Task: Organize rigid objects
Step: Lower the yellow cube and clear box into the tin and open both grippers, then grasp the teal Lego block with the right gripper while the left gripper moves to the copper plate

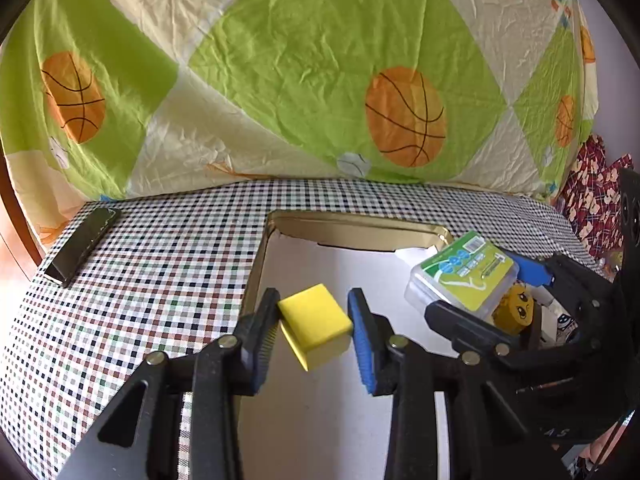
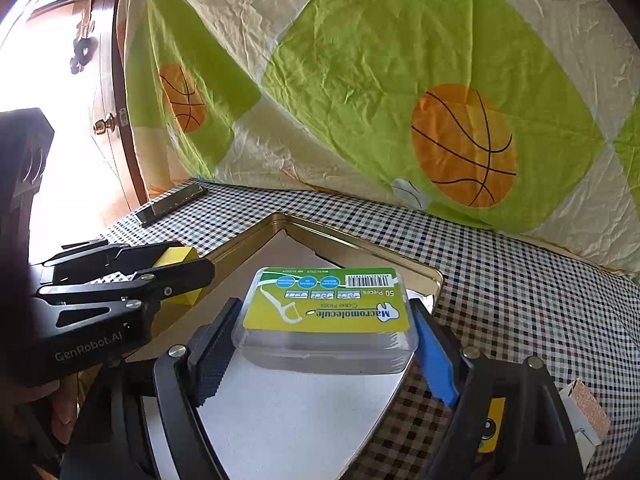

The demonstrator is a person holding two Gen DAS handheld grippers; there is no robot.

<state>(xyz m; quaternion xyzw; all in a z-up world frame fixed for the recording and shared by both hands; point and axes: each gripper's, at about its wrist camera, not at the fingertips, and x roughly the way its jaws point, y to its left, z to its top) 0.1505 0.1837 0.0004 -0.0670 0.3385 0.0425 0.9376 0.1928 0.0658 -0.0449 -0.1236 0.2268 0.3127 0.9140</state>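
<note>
Nearest, left gripper (image 1: 314,330) clamps a yellow block (image 1: 316,326), held above the gold tray (image 1: 256,276) w/ white liner. Right gripper (image 2: 322,344) pinches a clear floss-pick box (image 2: 326,312) w/ green label, also over the tray. Beyond, checked tablecloth (image 1: 160,280), dark flat bar (image 1: 82,246) at far-left corner, basketball-print sheet (image 1: 320,60) behind.

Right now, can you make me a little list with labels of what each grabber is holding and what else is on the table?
left gripper: shut on the yellow block, held above the tray
right gripper: shut on the floss pick box, clear with a green label
tray: gold rim, white sheet inside
table cover: checked cloth
dark bar: lies on the cloth at the far left corner
backdrop: basketball-print sheet
</note>
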